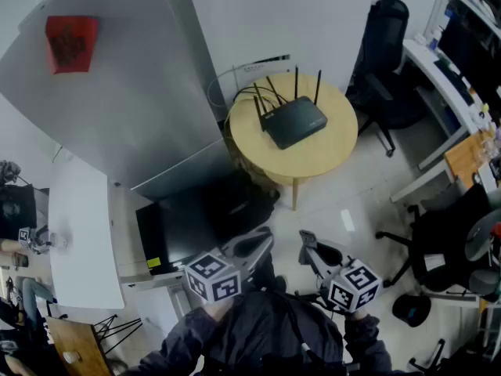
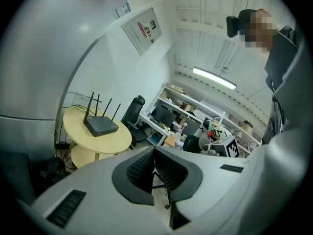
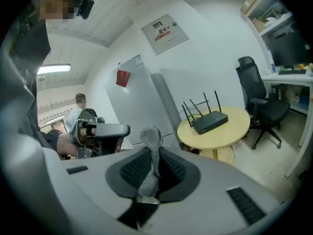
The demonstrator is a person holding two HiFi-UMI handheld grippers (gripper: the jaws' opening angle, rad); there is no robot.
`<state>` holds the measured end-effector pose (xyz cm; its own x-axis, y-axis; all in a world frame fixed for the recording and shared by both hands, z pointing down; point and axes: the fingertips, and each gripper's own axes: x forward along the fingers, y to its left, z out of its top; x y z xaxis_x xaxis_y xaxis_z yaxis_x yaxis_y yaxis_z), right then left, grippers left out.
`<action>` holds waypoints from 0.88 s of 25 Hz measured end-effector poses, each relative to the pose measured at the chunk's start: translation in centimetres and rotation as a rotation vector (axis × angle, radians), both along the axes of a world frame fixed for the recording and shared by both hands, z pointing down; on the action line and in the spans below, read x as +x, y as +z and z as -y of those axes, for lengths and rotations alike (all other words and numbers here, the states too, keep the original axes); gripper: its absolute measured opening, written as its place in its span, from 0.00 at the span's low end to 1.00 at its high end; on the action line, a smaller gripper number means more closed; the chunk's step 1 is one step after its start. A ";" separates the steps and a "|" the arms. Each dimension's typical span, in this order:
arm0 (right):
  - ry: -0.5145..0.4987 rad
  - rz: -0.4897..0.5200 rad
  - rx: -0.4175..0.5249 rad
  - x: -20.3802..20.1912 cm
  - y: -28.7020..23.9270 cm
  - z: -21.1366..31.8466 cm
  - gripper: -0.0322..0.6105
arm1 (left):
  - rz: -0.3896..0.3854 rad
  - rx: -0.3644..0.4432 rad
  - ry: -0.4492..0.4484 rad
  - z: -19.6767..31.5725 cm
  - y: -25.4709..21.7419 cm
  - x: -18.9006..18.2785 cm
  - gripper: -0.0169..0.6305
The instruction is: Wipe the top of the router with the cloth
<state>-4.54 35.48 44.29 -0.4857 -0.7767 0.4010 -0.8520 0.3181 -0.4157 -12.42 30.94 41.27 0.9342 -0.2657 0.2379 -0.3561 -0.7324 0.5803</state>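
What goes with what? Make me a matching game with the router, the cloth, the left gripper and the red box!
Things:
1. router
2. cloth
3. left gripper
4. red box

Where or how:
A. pinched in the right gripper
B. on the round yellow table
C. shut, holding nothing
D. on the big grey cabinet

Pairs: 1-B, 2-A, 3-C, 4-D

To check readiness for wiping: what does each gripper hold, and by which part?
The right gripper pinches a grey fuzzy cloth by its middle, one end beyond the jaws. The left gripper holds nothing.
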 end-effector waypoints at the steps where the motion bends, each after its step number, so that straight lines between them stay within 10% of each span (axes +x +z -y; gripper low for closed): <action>1: 0.006 -0.003 -0.002 0.1 0.4 1.5 0.16 | 0.006 0.002 -0.002 1.3 0.4 0.1 0.03; 22: 0.174 0.089 -0.277 0.6 16.3 38.6 0.16 | 0.062 -0.129 0.041 31.7 10.1 4.3 0.03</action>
<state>-3.97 -3.14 60.58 -0.3976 -0.7186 0.5706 -0.8404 0.0355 -0.5408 -8.12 -0.79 51.37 0.9262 -0.1908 0.3251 -0.3652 -0.6680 0.6484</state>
